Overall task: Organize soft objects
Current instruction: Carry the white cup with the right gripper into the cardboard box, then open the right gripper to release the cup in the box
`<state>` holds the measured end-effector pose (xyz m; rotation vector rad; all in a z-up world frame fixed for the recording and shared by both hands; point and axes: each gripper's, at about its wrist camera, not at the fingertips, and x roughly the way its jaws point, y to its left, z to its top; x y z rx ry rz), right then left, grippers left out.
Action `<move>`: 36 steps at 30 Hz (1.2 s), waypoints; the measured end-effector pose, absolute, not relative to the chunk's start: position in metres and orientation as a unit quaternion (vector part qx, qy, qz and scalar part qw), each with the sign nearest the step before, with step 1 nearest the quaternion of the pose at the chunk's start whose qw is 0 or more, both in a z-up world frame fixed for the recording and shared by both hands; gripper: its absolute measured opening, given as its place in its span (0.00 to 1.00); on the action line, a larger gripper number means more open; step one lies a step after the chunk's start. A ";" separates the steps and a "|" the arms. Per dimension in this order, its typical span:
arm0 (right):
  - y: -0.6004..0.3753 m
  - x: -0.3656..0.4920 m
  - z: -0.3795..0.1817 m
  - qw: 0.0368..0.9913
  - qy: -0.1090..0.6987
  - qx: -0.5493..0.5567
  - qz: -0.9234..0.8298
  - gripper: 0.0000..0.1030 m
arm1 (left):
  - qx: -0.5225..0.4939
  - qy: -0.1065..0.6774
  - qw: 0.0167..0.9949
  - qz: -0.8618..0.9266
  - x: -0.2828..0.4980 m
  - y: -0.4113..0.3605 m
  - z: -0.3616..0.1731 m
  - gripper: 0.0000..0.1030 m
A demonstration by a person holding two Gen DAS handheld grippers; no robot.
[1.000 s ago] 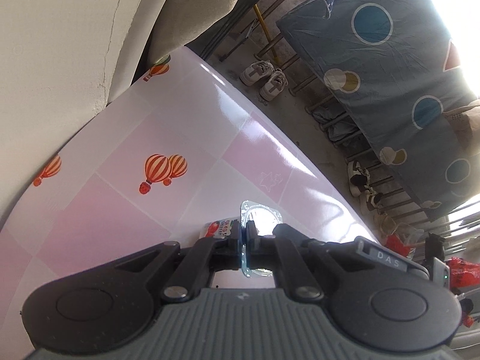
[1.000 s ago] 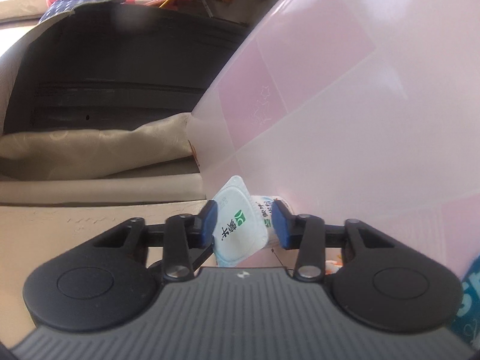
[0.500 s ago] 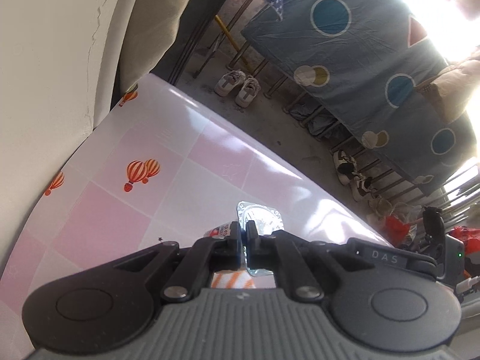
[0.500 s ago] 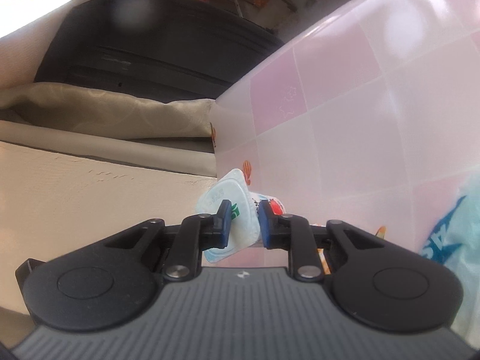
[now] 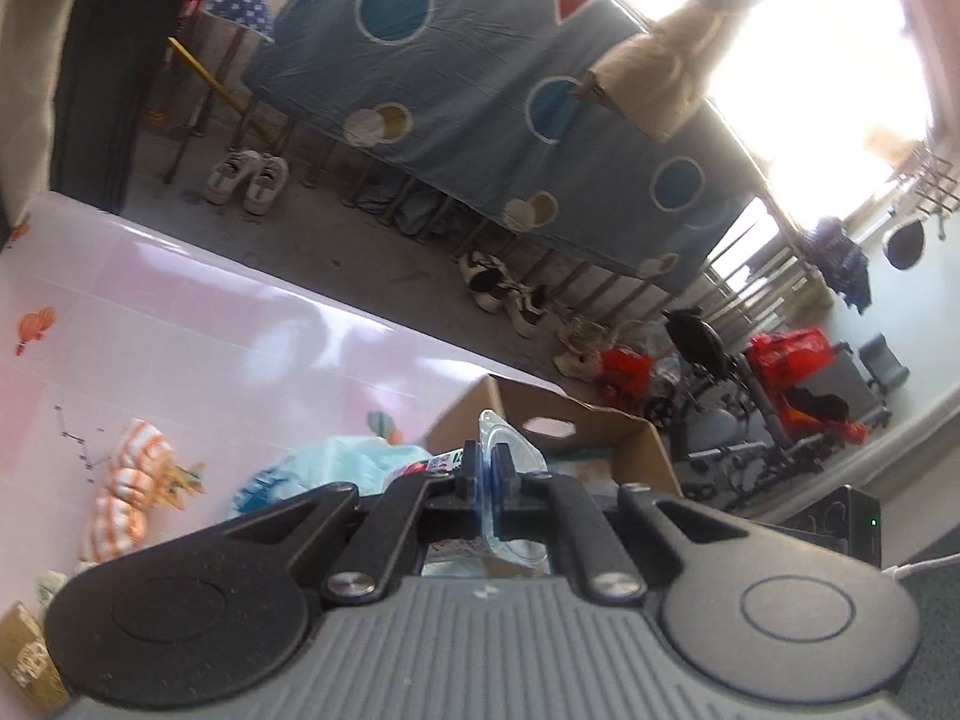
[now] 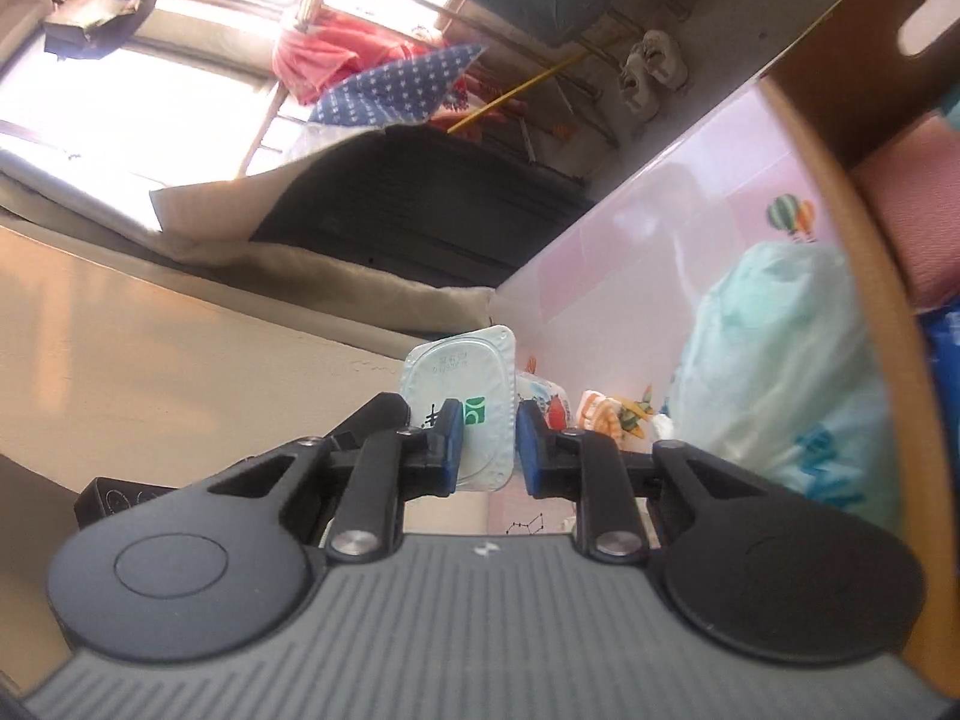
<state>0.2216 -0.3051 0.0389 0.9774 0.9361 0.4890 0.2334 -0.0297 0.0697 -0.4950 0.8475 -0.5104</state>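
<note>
A: What does the left gripper [image 5: 486,471] carry?

B: A clear plastic cup [image 5: 510,450], seen edge-on. The jaws are pressed together on its thin rim, the cup held up off the worktop [image 5: 210,312].

A: And the right gripper [image 6: 487,441]?

B: A sealed yoghurt cup [image 6: 465,384], foil lid facing the camera. The blue pads sit on either side of its body, narrowly apart and clamped on it.

A: What lies ahead of the left one?

B: An open cardboard box [image 5: 600,426] just beyond the jaws, its near flap tilted up and a hand slot in its far wall. Left of the box lies a pale blue plastic bag [image 5: 324,468], and further left an orange-striped soft toy [image 5: 126,492]. A small brown packet [image 5: 27,654] sits at the near left corner.

A: Where is the free room?

B: The pink surface beyond the toy is bare up to its far edge, where it drops to the floor [image 5: 372,258]. In the right view the box wall [image 6: 852,252] curves close along the right side, with the blue bag [image 6: 780,372] against it; the worktop's left edge meets a beige cushion [image 6: 180,372].
</note>
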 end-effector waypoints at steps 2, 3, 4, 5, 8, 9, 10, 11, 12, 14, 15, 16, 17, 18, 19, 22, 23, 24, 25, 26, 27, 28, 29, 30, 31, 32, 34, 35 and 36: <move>-0.341 0.192 0.049 0.763 0.416 0.448 0.210 0.18 | -0.222 0.408 0.843 -0.271 0.220 -0.064 0.071 0.03; -0.366 0.173 0.053 0.768 0.412 0.448 0.201 0.18 | -0.218 0.413 0.837 -0.285 0.214 -0.080 0.070 0.03; -0.384 0.158 0.054 0.772 0.410 0.446 0.192 0.18 | -0.214 0.419 0.831 -0.298 0.208 -0.096 0.068 0.03; -0.400 0.145 0.055 0.775 0.408 0.446 0.182 0.18 | -0.208 0.425 0.825 -0.309 0.202 -0.113 0.065 0.03; -0.441 0.112 0.052 0.783 0.414 0.438 0.153 0.19 | -0.190 0.447 0.807 -0.335 0.185 -0.153 0.048 0.03; -0.447 0.104 0.045 0.784 0.420 0.435 0.141 0.20 | -0.184 0.457 0.801 -0.340 0.180 -0.164 0.040 0.03; -0.459 0.095 0.042 0.783 0.430 0.430 0.134 0.20 | -0.178 0.465 0.797 -0.342 0.177 -0.173 0.033 0.04; -0.467 0.090 0.038 0.781 0.440 0.425 0.127 0.21 | -0.174 0.474 0.792 -0.342 0.173 -0.180 0.024 0.04; -0.471 0.087 0.030 0.777 0.452 0.422 0.119 0.21 | -0.172 0.484 0.788 -0.341 0.171 -0.186 0.016 0.04; -0.476 0.087 0.017 0.768 0.479 0.409 0.117 0.22 | -0.172 0.506 0.776 -0.334 0.170 -0.194 0.000 0.04; -0.479 0.088 0.009 0.762 0.490 0.409 0.113 0.22 | -0.171 0.517 0.772 -0.327 0.171 -0.197 -0.008 0.04; -0.480 0.091 0.000 0.755 0.502 0.406 0.113 0.22 | -0.170 0.525 0.770 -0.321 0.172 -0.198 -0.015 0.04; -0.481 0.094 -0.007 0.750 0.514 0.398 0.118 0.22 | -0.168 0.532 0.768 -0.315 0.172 -0.199 -0.021 0.04; -0.482 0.098 -0.013 0.745 0.523 0.397 0.119 0.22 | -0.167 0.538 0.766 -0.310 0.173 -0.200 -0.025 0.04; -0.476 0.105 -0.020 0.739 0.532 0.396 0.118 0.22 | -0.166 0.547 0.763 -0.302 0.174 -0.202 -0.030 0.04; -0.474 0.118 -0.037 0.720 0.557 0.395 0.127 0.26 | -0.158 0.562 0.757 -0.294 0.176 -0.208 -0.038 0.04; -0.475 0.121 -0.042 0.714 0.564 0.394 0.127 0.27 | -0.153 0.565 0.756 -0.292 0.175 -0.210 -0.039 0.03; -0.475 0.124 -0.045 0.709 0.572 0.392 0.128 0.28 | -0.150 0.565 0.756 -0.294 0.175 -0.211 -0.039 0.04; -0.475 0.126 -0.049 0.707 0.575 0.392 0.127 0.28 | -0.148 0.566 0.755 -0.297 0.175 -0.214 -0.039 0.04; -0.475 0.128 -0.052 0.704 0.579 0.392 0.126 0.29 | -0.146 0.565 0.755 -0.299 0.174 -0.215 -0.038 0.04; -0.475 0.129 -0.054 0.703 0.581 0.391 0.126 0.29 | -0.143 0.563 0.757 -0.301 0.173 -0.215 -0.037 0.04; -0.475 0.130 -0.055 0.704 0.581 0.390 0.125 0.30 | -0.139 0.560 0.759 -0.302 0.173 -0.217 -0.035 0.04; -0.475 0.131 -0.056 0.705 0.581 0.387 0.122 0.30 | -0.138 0.558 0.760 -0.303 0.172 -0.217 -0.034 0.04; -0.475 0.131 -0.054 0.709 0.579 0.384 0.118 0.31 | -0.138 0.555 0.762 -0.304 0.171 -0.217 -0.031 0.04; -0.474 0.130 -0.051 0.713 0.577 0.381 0.115 0.31 | -0.136 0.552 0.763 -0.308 0.170 -0.216 -0.029 0.05; -0.473 0.130 -0.050 0.716 0.576 0.377 0.113 0.31 | -0.135 0.547 0.766 -0.311 0.169 -0.216 -0.026 0.07; -0.471 0.131 -0.047 0.728 0.572 0.362 0.107 0.31 | -0.131 0.536 0.773 -0.314 0.166 -0.211 -0.019 0.16; -0.469 0.131 -0.045 0.735 0.572 0.349 0.102 0.31 | -0.129 0.528 0.779 -0.313 0.164 -0.207 -0.014 0.19; -0.466 0.132 -0.045 0.742 0.572 0.337 0.098 0.30 | -0.127 0.520 0.785 -0.313 0.162 -0.203 -0.011 0.20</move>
